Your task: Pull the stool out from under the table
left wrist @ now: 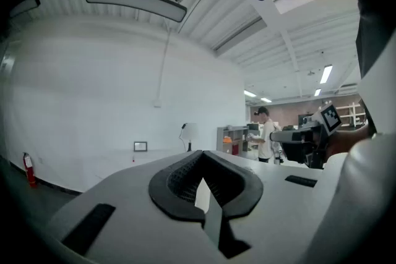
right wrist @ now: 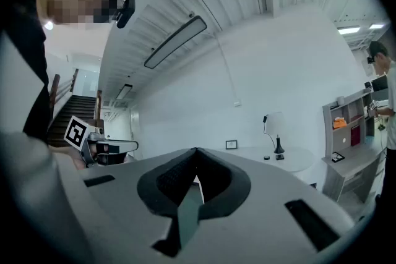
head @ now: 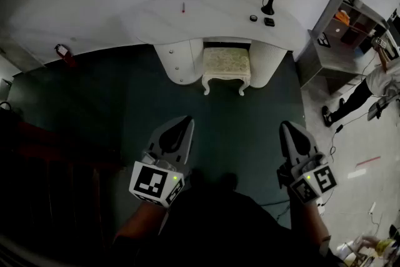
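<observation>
Both my left gripper (head: 182, 125) and right gripper (head: 288, 129) are clenched empty, well apart from the stool (head: 226, 65) tucked under the table (head: 212, 15), so I judge a lopsided grab on one leg could twist it into the table's sides or tip it.

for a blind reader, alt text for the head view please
A cushioned stool sits tucked in the kneehole of a white curved table. Nearer, over dark floor, the left tongs and right tongs are shut, empty, pointing toward it.
</observation>
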